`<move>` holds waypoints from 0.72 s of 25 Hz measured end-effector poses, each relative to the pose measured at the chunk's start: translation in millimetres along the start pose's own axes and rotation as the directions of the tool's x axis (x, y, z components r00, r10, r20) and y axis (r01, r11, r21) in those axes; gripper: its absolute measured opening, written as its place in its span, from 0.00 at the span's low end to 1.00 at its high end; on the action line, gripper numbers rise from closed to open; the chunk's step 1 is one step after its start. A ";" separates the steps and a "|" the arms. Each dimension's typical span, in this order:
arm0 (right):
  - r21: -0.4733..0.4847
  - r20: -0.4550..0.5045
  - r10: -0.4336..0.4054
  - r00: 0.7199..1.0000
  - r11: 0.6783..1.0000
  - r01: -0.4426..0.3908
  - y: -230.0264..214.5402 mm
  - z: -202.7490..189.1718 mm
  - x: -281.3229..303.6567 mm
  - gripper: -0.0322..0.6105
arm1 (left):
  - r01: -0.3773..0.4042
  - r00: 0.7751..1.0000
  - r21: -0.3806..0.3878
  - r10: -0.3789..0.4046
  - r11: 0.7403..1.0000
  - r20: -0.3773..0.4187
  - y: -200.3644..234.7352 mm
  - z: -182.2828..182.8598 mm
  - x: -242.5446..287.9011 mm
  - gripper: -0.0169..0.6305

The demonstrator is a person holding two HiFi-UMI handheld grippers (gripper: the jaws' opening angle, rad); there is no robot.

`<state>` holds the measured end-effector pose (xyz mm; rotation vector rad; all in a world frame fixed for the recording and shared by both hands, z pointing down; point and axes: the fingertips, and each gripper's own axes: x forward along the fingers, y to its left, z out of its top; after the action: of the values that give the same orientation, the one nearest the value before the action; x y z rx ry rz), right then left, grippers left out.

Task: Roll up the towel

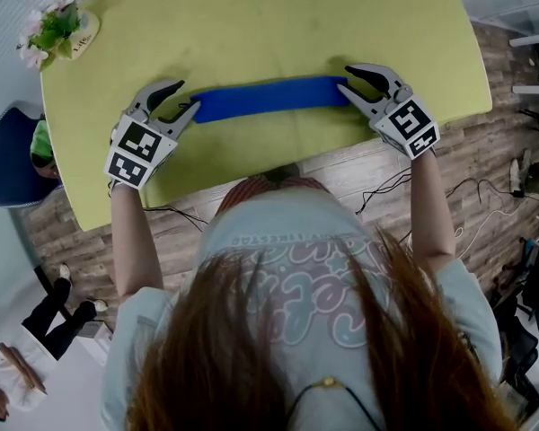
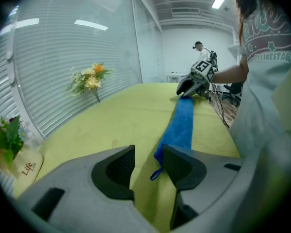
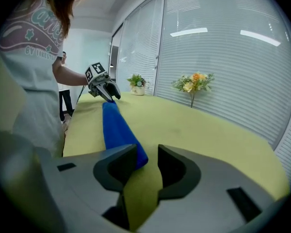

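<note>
Towel (image 1: pixel 269 97) laid as a long, narrow blue roll across the green table (image 1: pixel 251 25), with a gripper at each end.
Left gripper (image 1: pixel 189 94): jaws are seen parted, with the towel's end and hanging loop (image 2: pixel 156 173) in the gap, against one jaw only. Right gripper (image 1: pixel 344 77): jaws are likewise parted, with the other end against one jaw, unclamped.
</note>
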<state>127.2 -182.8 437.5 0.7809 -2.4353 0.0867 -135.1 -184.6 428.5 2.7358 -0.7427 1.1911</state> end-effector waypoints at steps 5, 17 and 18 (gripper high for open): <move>0.008 0.014 -0.040 0.999 0.999 0.040 -8.4 -3.9 -13.8 0.29 | -0.069 0.995 -0.077 0.074 0.995 0.070 17.0 2.1 -20.2 0.27; 0.013 0.196 -0.130 0.972 0.991 0.130 -6.1 43.5 -42.1 0.29 | -0.229 0.922 -0.187 0.275 0.955 0.274 15.5 39.5 -45.9 0.27; 0.018 0.219 -0.131 0.967 0.991 0.130 -3.1 48.9 -43.4 0.29 | -0.228 0.915 -0.194 0.278 0.954 0.294 10.9 44.7 -46.3 0.27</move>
<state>133.1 -174.2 372.9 0.9966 -2.5815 -0.0485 -137.0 -186.5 363.3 2.7916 -1.2033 0.6851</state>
